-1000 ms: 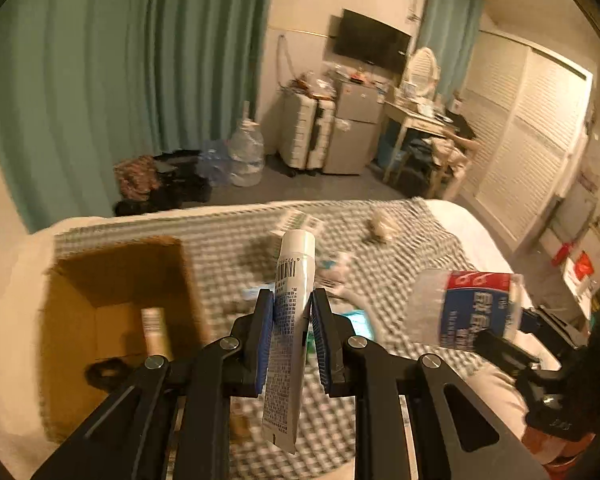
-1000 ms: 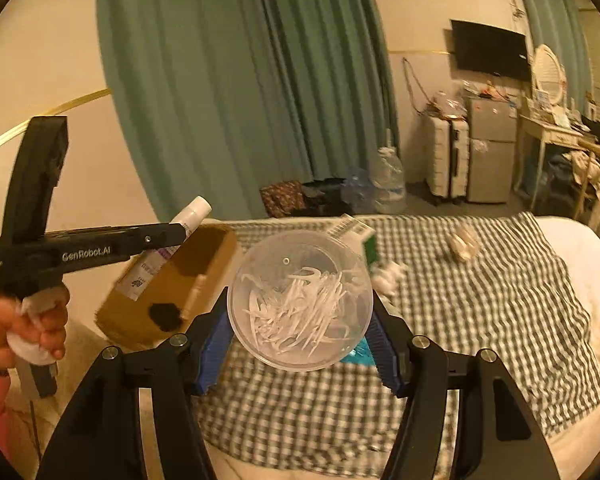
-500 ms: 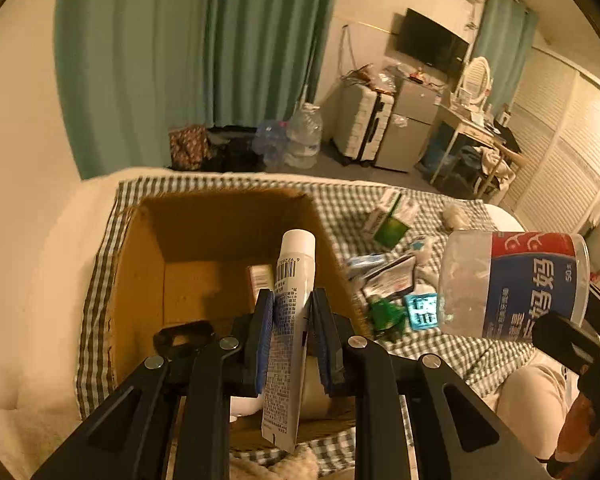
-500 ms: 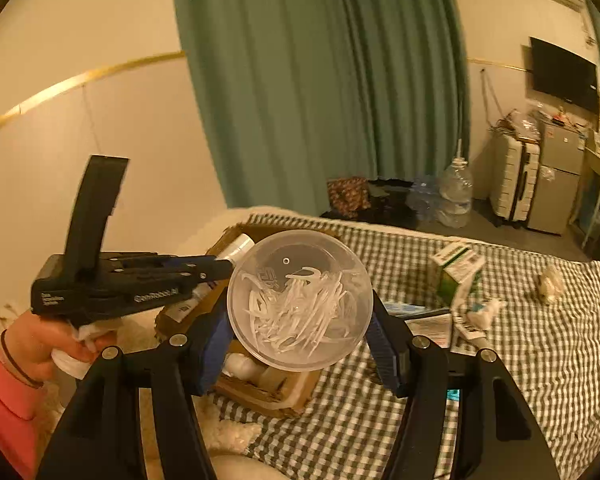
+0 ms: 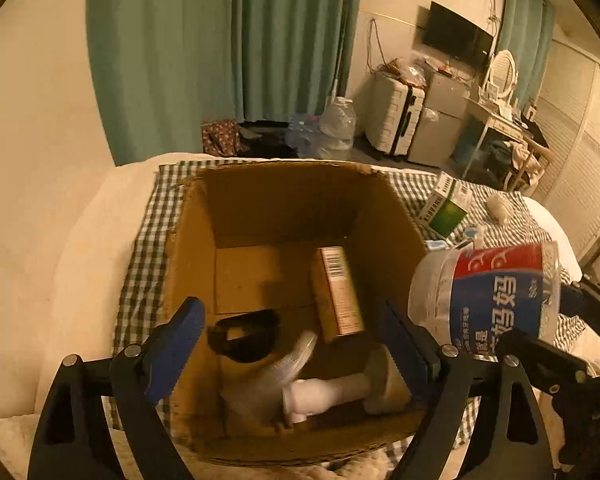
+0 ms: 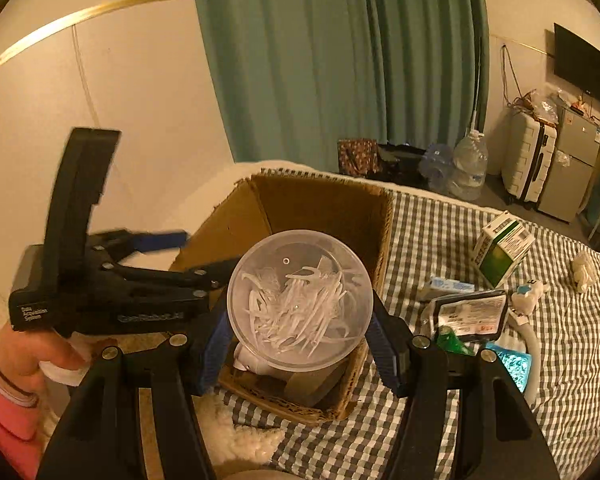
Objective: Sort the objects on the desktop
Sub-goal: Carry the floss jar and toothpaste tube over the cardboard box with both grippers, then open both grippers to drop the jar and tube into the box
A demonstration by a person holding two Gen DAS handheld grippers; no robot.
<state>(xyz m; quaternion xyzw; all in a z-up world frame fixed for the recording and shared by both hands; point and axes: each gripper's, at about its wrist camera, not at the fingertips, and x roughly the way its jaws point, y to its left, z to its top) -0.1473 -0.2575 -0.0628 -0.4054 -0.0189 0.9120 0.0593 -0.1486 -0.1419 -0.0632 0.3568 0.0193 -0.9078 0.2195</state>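
Left gripper (image 5: 292,336) was opening over the cardboard box (image 5: 284,200), nothing between its jaws; right gripper (image 6: 300,338) pinched the floss-pick tub (image 6: 300,300).

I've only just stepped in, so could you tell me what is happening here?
A person is sorting clutter from a checked cloth into a cardboard box with two handheld grippers. The left gripper is over the box, its jaws opening, with a white tube blurred between them and touching neither, apparently dropping in. The right gripper is clamped on a clear tub of floss picks beside the box.
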